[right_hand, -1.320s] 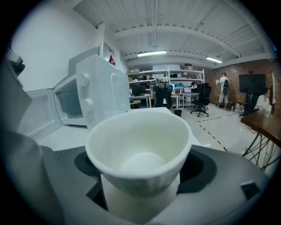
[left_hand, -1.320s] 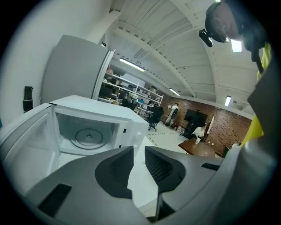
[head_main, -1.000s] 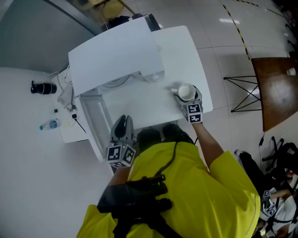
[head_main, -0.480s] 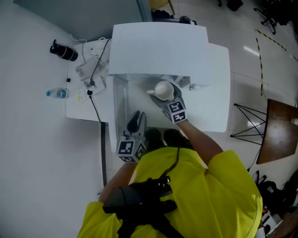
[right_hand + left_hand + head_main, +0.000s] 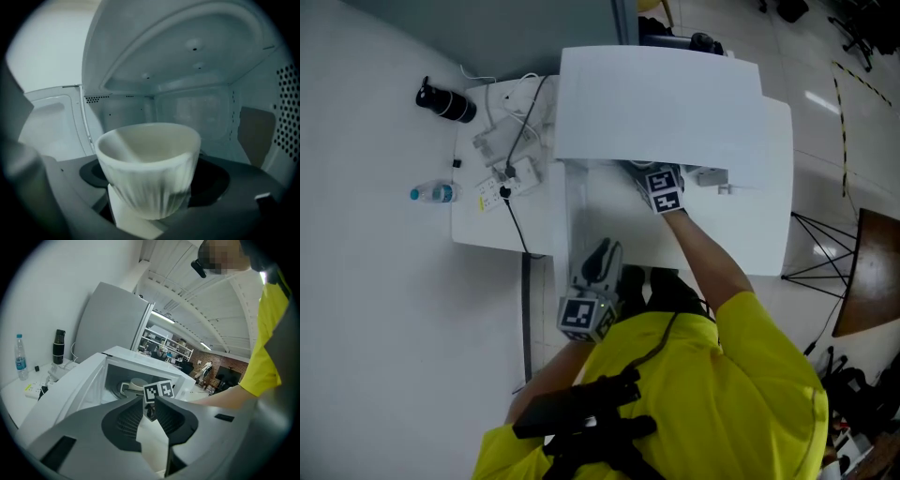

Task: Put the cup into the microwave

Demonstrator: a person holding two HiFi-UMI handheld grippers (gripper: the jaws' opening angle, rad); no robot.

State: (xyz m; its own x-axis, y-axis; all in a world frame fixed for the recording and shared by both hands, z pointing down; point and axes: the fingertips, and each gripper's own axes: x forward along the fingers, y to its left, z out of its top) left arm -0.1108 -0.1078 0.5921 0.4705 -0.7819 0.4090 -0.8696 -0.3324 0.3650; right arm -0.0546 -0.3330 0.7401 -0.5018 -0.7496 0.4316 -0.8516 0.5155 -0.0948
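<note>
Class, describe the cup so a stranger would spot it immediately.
Find the big white microwave oven with its door open on the white table. Inside its cavity, the right gripper holds a small cream ribbed cup; the clear water bottle and black cylinder stand outside it.

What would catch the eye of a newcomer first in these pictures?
The white ribbed cup, upright in the jaws of the right gripper, fills the right gripper view, inside the cavity of the open microwave. In the head view, the person's bright yellow shirt at the bottom stands out against the white microwave and table.
</note>
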